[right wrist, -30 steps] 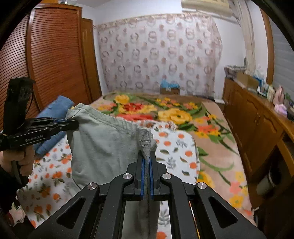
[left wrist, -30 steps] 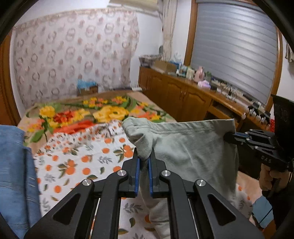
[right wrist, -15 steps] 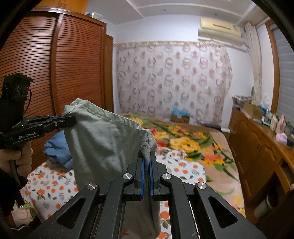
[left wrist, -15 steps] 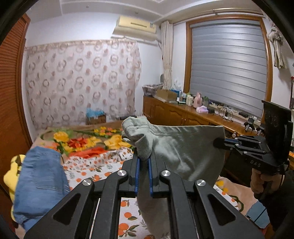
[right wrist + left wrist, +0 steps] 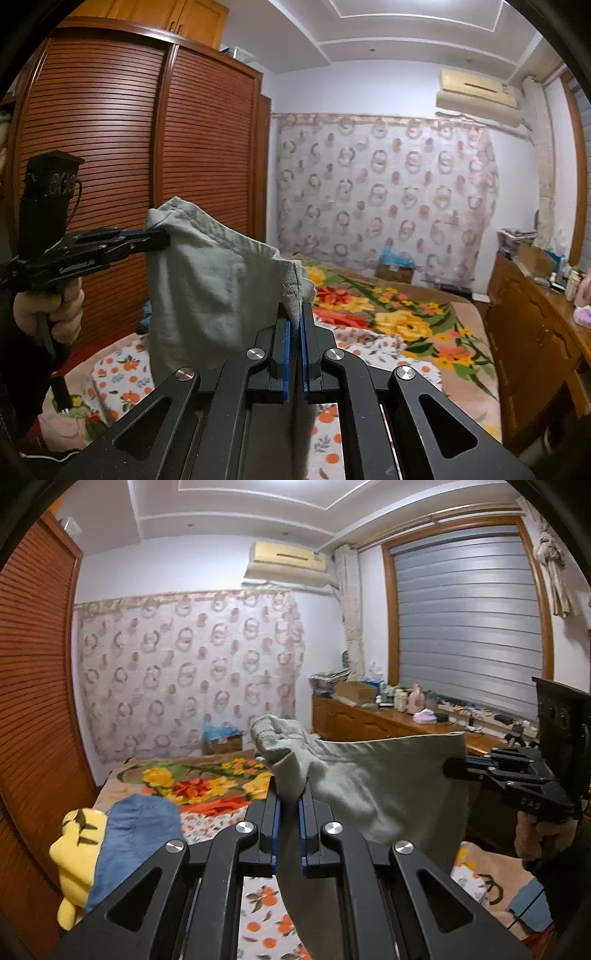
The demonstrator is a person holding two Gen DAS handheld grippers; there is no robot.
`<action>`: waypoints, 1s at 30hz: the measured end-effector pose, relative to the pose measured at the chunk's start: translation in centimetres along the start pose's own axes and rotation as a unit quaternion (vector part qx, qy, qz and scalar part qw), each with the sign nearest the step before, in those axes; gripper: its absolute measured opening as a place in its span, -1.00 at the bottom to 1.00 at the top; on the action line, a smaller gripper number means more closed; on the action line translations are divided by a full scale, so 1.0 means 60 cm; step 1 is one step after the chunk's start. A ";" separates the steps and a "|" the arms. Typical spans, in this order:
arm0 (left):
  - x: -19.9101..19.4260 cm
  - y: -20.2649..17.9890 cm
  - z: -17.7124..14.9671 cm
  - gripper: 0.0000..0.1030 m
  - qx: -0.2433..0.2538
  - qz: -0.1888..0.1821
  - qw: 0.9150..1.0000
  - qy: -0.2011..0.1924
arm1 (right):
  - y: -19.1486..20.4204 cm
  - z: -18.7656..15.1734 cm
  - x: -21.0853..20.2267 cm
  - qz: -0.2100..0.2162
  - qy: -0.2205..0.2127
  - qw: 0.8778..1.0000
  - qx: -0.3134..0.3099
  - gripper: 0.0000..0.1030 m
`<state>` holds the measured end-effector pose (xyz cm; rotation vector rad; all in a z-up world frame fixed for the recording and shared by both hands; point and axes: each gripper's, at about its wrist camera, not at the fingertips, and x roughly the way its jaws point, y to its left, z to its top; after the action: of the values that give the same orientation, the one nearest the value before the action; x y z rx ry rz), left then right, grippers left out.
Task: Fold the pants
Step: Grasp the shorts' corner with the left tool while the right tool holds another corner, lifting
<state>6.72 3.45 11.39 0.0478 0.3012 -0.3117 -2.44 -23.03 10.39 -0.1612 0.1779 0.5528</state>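
Note:
Grey-green pants point(image 5: 384, 786) hang in the air above the bed, stretched between both grippers. My left gripper point(image 5: 288, 801) is shut on one corner of the waistband, which bunches above its jaws. My right gripper point(image 5: 294, 320) is shut on the other corner at a seam. In the left wrist view the right gripper point(image 5: 456, 766) holds the cloth's far edge. In the right wrist view the left gripper point(image 5: 159, 238) pinches the far top corner of the pants point(image 5: 207, 295). The lower part of the pants hangs hidden behind the grippers.
A bed with a flowered blanket point(image 5: 399, 325) and an orange-print sheet point(image 5: 266, 919) lies below. Folded blue jeans point(image 5: 133, 834) and a yellow cloth point(image 5: 75, 849) lie at its left edge. A wooden wardrobe point(image 5: 129, 155) stands left, a cluttered wooden counter point(image 5: 388, 720) right.
Both grippers have risen with the pants held between them. The views tilted up from the bed to the walls and ceiling. The grips have not changed.

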 end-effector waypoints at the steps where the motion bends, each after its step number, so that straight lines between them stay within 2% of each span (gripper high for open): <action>1: 0.006 0.008 -0.008 -0.83 -0.003 0.004 1.000 0.007 | -0.005 -0.006 0.009 0.004 0.005 1.000 0.001 -0.92; 5: 0.070 0.038 -0.059 -0.83 -0.010 0.017 0.999 0.050 | -0.033 -0.048 0.077 0.017 0.043 0.999 0.018 -0.92; 7: 0.119 0.057 -0.093 -0.83 -0.016 0.028 0.996 0.079 | -0.052 -0.077 0.126 0.020 0.069 0.997 0.025 -0.92; 10: 0.186 0.074 -0.129 -0.83 -0.020 0.043 0.993 0.104 | -0.085 -0.116 0.203 0.022 0.110 0.993 0.041 -0.92; 16: 0.275 0.091 -0.157 -0.83 -0.021 0.062 0.989 0.136 | -0.162 -0.158 0.317 0.001 0.155 0.986 0.053 -0.92; 21: 0.306 0.084 -0.164 -0.83 -0.021 0.060 0.986 0.152 | -0.208 -0.180 0.370 -0.007 0.177 0.982 0.060 -0.92; 27: 0.327 0.080 -0.173 -0.83 -0.024 0.058 0.984 0.169 | -0.216 -0.182 0.411 -0.002 0.188 0.980 0.065 -0.92; 30: 0.342 0.085 -0.178 -0.83 -0.024 0.060 0.982 0.177 | -0.193 -0.170 0.435 -0.004 0.198 0.978 0.064 -0.92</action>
<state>23.87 3.25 -4.94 0.0742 0.6570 -0.1746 24.33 -21.56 -3.81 -0.1449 0.5983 0.4946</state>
